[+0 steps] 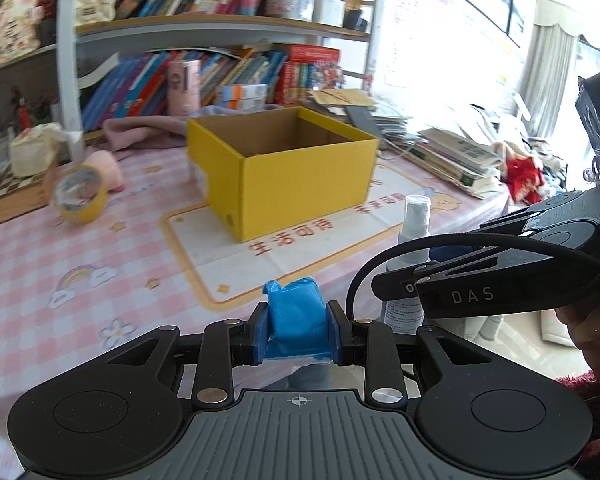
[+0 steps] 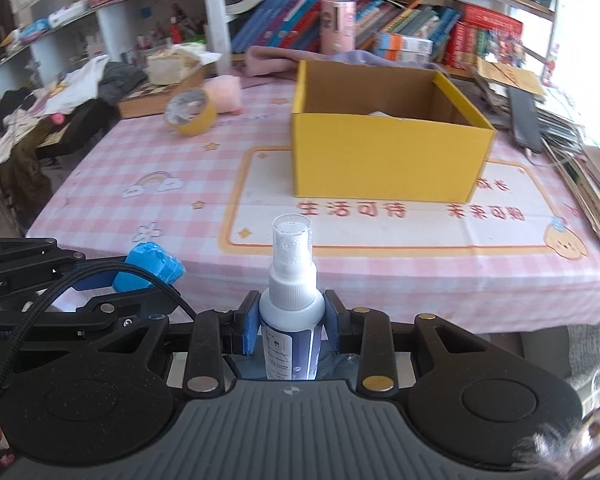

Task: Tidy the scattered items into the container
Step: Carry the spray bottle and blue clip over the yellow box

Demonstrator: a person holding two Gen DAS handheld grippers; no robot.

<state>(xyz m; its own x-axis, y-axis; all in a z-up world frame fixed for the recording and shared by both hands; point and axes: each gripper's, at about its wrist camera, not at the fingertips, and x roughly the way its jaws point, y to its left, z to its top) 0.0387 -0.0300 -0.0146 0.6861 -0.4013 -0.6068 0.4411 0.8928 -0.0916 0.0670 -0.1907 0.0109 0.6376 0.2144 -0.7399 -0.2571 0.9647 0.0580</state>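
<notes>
My left gripper [image 1: 298, 330] is shut on a blue plastic-wrapped packet [image 1: 296, 320], held above the near part of the table. The right gripper [image 2: 292, 320] is shut on a white spray bottle [image 2: 292, 312] with a clear cap, upright between the blue pads. An open yellow cardboard box [image 1: 296, 172] [image 2: 384, 156] stands ahead on the white mat; something pale lies inside it. Each gripper shows in the other's view: the right one [image 1: 404, 276] with the bottle [image 1: 410, 240], the left one [image 2: 116, 284] with the packet [image 2: 152, 266].
A yellow tape roll [image 2: 190, 112] and a pink soft object [image 2: 226, 92] lie far left on the pink checked tablecloth [image 2: 140, 160]. Stacks of books and papers [image 2: 580, 160] line the right edge. A tissue box [image 1: 32, 152] and bookshelves stand behind.
</notes>
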